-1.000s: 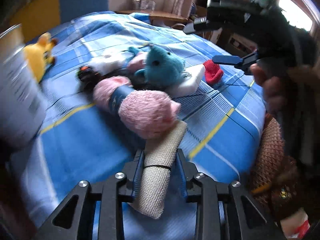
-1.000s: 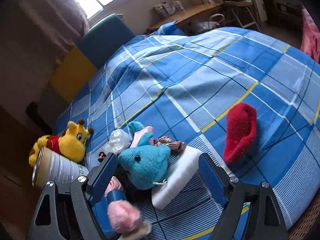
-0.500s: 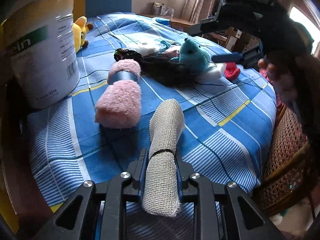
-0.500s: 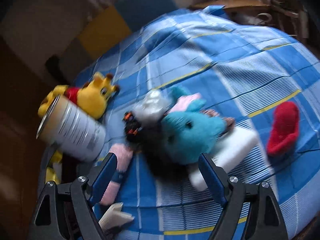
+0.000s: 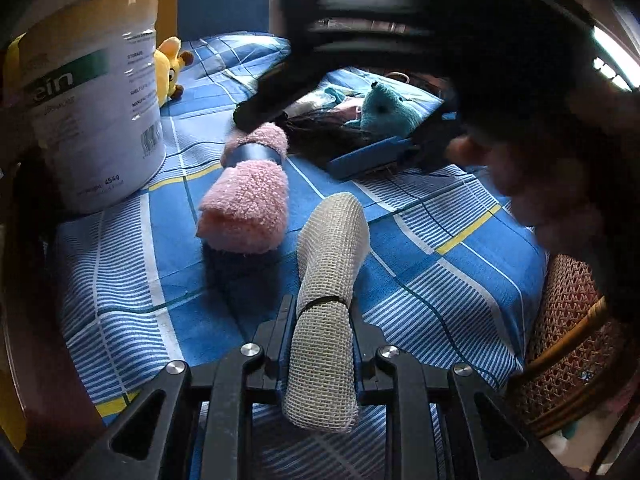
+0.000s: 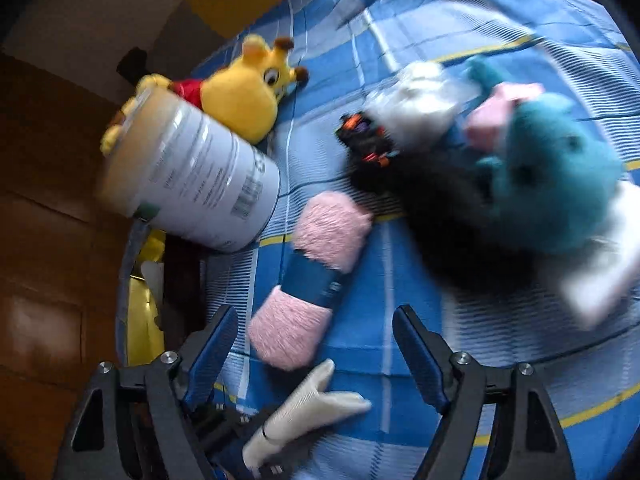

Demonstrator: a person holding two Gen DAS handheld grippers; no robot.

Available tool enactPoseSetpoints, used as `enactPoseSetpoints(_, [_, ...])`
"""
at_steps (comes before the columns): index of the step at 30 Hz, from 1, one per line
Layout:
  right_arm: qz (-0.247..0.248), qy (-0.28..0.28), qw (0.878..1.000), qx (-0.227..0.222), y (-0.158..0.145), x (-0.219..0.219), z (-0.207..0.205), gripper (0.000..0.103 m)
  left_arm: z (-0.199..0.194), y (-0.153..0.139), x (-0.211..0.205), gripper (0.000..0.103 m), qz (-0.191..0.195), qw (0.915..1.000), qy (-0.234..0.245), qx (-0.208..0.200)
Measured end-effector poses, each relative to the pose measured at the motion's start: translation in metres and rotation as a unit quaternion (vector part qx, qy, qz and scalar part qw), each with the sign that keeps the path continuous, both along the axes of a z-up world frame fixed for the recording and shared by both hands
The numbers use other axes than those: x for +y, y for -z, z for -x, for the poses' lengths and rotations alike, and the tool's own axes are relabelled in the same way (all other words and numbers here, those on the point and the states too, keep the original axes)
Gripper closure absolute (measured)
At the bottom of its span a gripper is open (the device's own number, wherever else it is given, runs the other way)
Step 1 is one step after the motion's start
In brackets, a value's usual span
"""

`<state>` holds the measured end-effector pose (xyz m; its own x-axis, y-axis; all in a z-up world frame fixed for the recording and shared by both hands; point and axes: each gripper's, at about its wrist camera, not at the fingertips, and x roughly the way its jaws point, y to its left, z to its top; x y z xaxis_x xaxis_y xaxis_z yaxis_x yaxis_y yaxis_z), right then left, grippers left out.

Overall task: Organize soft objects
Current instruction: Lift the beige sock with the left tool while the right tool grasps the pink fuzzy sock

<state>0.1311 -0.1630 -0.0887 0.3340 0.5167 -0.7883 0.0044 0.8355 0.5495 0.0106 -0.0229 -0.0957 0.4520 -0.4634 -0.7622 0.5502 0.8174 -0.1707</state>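
With the left gripper (image 5: 322, 340) pinching the beige bandage roll (image 5: 326, 276) near the bed's edge, the spread right gripper (image 6: 316, 356), jaws just narrowing, seems poised to lower onto the pink yarn skein (image 6: 310, 276).

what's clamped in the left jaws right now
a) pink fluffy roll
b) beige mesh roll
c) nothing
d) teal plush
b: the left gripper has its jaws pressed against both sides of the beige mesh roll, while the pink fluffy roll lies free on the bedspread.

Both grippers angled down.
Left gripper (image 5: 320, 336) fingers clamp a roll (image 5: 326, 300); right gripper (image 6: 316, 356) fingers spread wide, just closing slightly, nothing pressed.
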Motion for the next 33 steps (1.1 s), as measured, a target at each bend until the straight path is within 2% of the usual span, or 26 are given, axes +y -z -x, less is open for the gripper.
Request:
enactPoseSetpoints(1, [0.002, -0.005, 1.000, 0.007, 0.004, 0.007, -0.006, 0.025, 0.001, 0.001, 0.002, 0.080, 0.004, 1.0000, -0.001, -0.003])
enactPoseSetpoints(3, [0.019, -0.018, 0.999, 0.021, 0.015, 0.024, -0.017, 0.038, 0.004, 0.002, 0.005, 0.080, 0.010, 0.9999, -0.005, -0.003])
enactPoseSetpoints(5, [0.051, -0.029, 0.998, 0.018, 0.020, 0.036, -0.022, 0.058, 0.006, 0.002, 0.007, 0.080, 0.010, 0.9999, -0.008, -0.004])
enactPoseSetpoints(6, [0.079, -0.033, 0.996, 0.009, 0.018, 0.040, -0.022, 0.064, 0.007, 0.002, 0.008, 0.080, 0.009, 0.9999, -0.008, -0.007])
enactPoseSetpoints(8, [0.106, -0.048, 0.993, 0.003, 0.012, 0.045, -0.024, 0.068, 0.010, 0.002, 0.009, 0.080, 0.008, 0.9999, -0.009, -0.009])
enactPoseSetpoints(11, [0.178, -0.081, 0.980, -0.038, -0.008, 0.047, -0.019, 0.068, 0.012, 0.003, 0.013, 0.080, 0.013, 0.9998, -0.011, -0.008])
enactPoseSetpoints(12, [0.207, -0.093, 0.973, -0.047, -0.012, 0.046, -0.016, 0.068, 0.011, 0.003, 0.011, 0.080, 0.013, 0.9998, -0.012, -0.007])
enactPoseSetpoints(14, [0.284, -0.115, 0.950, -0.062, -0.015, 0.044, -0.011, 0.068, 0.013, 0.003, 0.013, 0.080, 0.013, 0.9998, -0.013, -0.008])
enactPoseSetpoints(18, [0.343, -0.187, 0.920, -0.039, 0.006, 0.038, 0.000, 0.068, 0.012, 0.004, 0.012, 0.080, 0.011, 0.9997, -0.017, -0.009])
enactPoseSetpoints(19, [0.339, -0.188, 0.921, -0.046, 0.008, 0.036, 0.003, 0.068, 0.013, 0.003, 0.011, 0.080, 0.012, 0.9997, -0.018, -0.009])
enactPoseSetpoints(23, [0.260, -0.134, 0.956, -0.024, 0.018, 0.013, -0.004, 0.066, 0.012, 0.001, 0.008, 0.078, 0.009, 0.9997, -0.020, -0.011])
enactPoseSetpoints(24, [0.244, -0.124, 0.961, -0.026, 0.018, 0.008, -0.004, 0.066, 0.013, 0.002, 0.008, 0.078, 0.008, 0.9997, -0.020, -0.011])
enactPoseSetpoints(29, [0.255, -0.127, 0.958, -0.035, 0.018, 0.007, -0.001, 0.066, 0.012, 0.001, 0.005, 0.078, 0.000, 0.9996, -0.027, -0.011])
enactPoseSetpoints(33, [0.241, -0.124, 0.962, -0.034, 0.018, 0.009, 0.001, 0.065, 0.014, 0.001, 0.003, 0.080, -0.007, 0.9995, -0.028, -0.016])
